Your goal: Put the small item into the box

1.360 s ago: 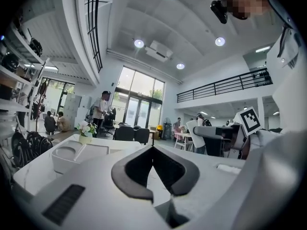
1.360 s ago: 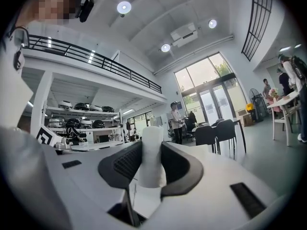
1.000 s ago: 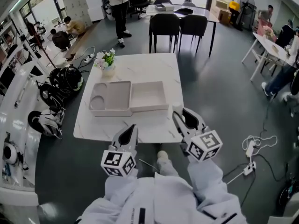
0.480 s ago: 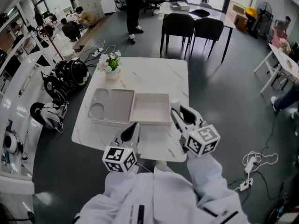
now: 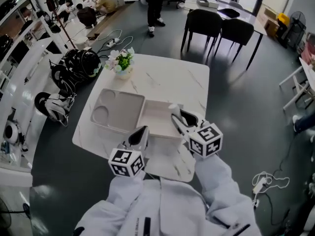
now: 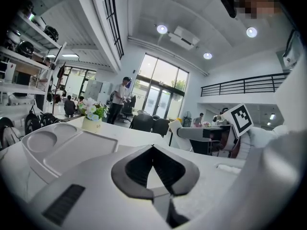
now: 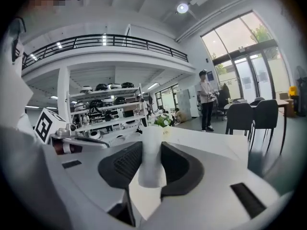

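Flower pot point(image 5: 121, 65) on the white table point(image 5: 167, 77); black chairs point(image 5: 203, 22) behind

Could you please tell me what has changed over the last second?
The right claw, still shut on the small white item, has moved forward and left, from beside the open box to above its right side. The left claw stays shut and empty by the table's near edge; the box and flower pot have not moved.
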Tool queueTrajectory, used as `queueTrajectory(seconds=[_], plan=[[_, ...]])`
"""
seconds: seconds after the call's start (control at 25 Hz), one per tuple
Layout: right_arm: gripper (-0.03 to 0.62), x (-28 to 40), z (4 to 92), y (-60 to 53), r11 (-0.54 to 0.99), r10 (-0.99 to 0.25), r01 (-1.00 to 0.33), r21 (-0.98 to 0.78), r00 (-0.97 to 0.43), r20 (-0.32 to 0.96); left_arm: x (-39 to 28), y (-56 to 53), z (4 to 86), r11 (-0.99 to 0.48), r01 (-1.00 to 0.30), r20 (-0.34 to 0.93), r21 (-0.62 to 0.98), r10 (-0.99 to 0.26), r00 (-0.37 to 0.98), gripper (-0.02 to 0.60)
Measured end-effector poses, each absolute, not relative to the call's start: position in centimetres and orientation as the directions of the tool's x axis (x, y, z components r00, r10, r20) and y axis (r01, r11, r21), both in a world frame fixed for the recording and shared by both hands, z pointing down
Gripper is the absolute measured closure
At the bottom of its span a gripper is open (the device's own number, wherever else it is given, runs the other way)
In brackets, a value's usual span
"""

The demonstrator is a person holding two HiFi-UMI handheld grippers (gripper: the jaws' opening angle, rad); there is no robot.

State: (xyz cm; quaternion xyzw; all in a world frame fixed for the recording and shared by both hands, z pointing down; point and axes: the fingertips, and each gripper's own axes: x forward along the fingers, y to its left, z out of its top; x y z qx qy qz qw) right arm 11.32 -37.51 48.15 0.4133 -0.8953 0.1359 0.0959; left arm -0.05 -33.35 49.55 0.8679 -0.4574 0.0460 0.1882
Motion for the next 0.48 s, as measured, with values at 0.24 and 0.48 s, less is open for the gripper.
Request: queueTrajectory(seconds=[0.24, 0.48], plan=[[0.482, 8.3, 52.9, -40.4, 0.723, -0.569, -0.682, -0.108, -0.677, 0.467, -0.1, -34.6, 51.5, -0.465, -0.83, 0.308, 0.308, -0.777, 0.549, 0.583], [0.482, 4.5, 58.1, -41.8, 0.827, -0.404, -0.562, -0.037, -0.637, 0.657, -0.7, -35.3, 53.1, -0.423, -0.837, 0.343, 0.348, -0.773, 0.534, 0.583]])
